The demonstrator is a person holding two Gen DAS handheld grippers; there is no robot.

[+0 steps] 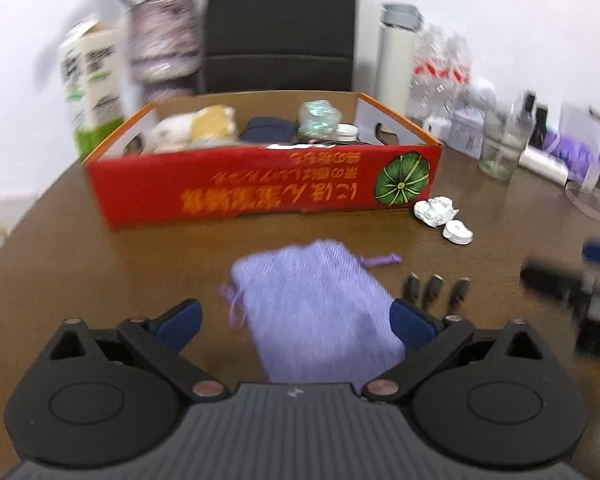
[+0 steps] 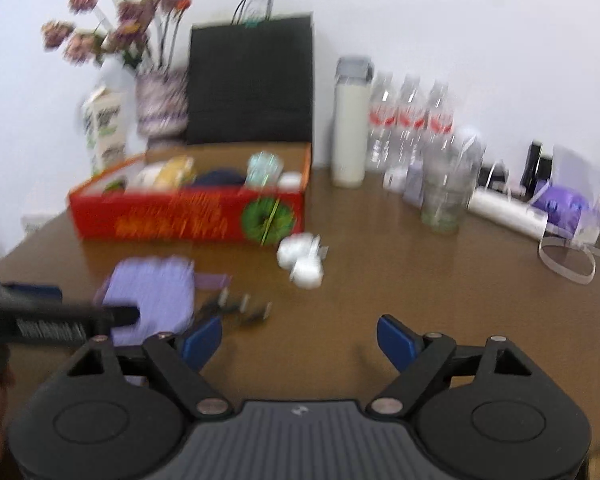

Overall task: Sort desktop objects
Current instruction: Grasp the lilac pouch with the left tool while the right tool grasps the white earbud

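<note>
Clearly the purple drawstring pouch (image 1: 312, 304) is the thing in hand: it lies flat toward the near edge of the brown tabletop (image 1: 500, 240), in front of the long side of the red cardboard box (image 1: 260, 184), well apart from it. The left gripper (image 1: 296, 320) hangs over it with its blue pads spread wide, one on each side of the cloth, neither pressing on it as far as I can tell through the blur. The right gripper (image 2: 300, 340) is also spread, with only bare wood between its pads; nothing is held.

Just beside the pouch, on its right in the left wrist view, three small dark connectors (image 1: 436, 288) lie in a row, and further toward the box's near right corner sit a crumpled white paper ball (image 1: 436, 210) and a small white roll (image 1: 458, 232), touching or nearly so. The box already holds several things.

To do this well, I'd say the left gripper should come down squarely over the pouch's middle, so the pads gather a fold of cloth rather than skate over it. Soft fabric will bunch and sag, so a firm pinch is wanted, and the lift should clear the box's near wall before letting go. Mind the trailing cord (image 1: 380, 260) and the connectors close by: a sideways drag could sweep them along. The right gripper had best keep clear of the left one's path.
</note>
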